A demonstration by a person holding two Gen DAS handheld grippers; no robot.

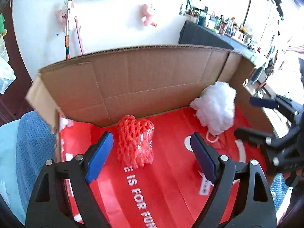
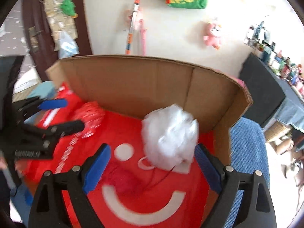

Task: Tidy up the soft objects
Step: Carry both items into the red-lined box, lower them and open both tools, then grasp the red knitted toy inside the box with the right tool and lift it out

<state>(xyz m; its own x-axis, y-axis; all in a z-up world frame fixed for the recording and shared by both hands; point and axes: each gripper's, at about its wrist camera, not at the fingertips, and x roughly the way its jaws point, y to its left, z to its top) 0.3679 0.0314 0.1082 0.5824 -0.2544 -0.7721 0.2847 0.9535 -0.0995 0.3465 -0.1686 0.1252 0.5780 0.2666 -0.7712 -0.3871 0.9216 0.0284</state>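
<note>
Both sets of tongs hang wide apart over the cardboard box (image 1: 133,79), nothing between their blue pads. The left tongs (image 1: 152,152) point at the red foam net (image 1: 135,140), which sits on the red printed sheet (image 1: 171,180) near the back wall. The right tongs (image 2: 152,168) hover just in front of the white mesh puff (image 2: 170,138), resting in the box's right corner, cord loop trailing forward.

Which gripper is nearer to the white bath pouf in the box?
Right. The right gripper is open just before the white bath pouf; the left gripper faces the red foam net.
</note>
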